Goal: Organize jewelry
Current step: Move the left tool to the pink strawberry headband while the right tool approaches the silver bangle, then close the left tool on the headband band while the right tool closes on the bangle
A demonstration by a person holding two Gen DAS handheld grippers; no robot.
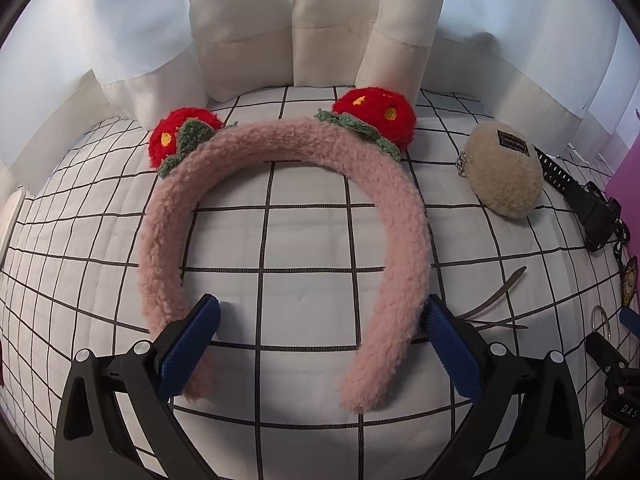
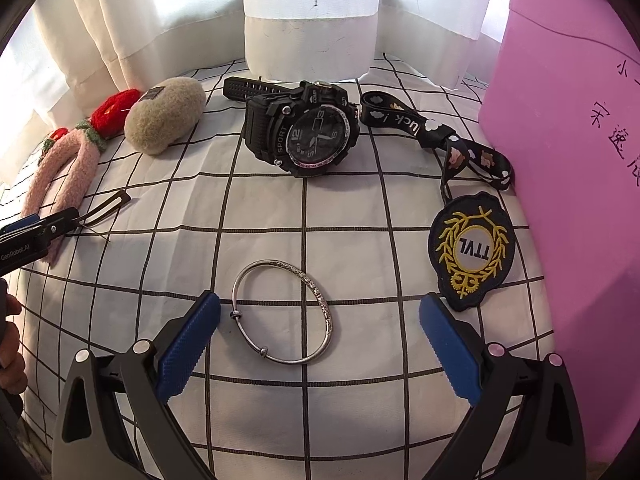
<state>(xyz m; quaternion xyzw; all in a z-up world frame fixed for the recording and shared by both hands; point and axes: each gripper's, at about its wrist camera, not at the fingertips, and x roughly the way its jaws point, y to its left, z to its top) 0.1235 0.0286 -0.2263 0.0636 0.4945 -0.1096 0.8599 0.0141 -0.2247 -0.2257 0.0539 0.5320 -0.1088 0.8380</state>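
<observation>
Left wrist view: left tongs (image 1: 320, 344) released, straddling fluffy pink headband (image 1: 280, 208) ends on checked surface (image 1: 304, 240). Right tongs (image 2: 320, 336) released, flanking thin silver bangle (image 2: 286, 314).

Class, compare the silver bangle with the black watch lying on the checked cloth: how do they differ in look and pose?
The silver bangle is a thin, bare metal ring; the black watch is chunky, with a dial and ridged strap. The bangle lies flat; the watch sits propped, its face tilted up. The bangle lies between the open fingers of the right gripper; the watch lies farther off. Both rest on the checked cloth, untouched.
</observation>
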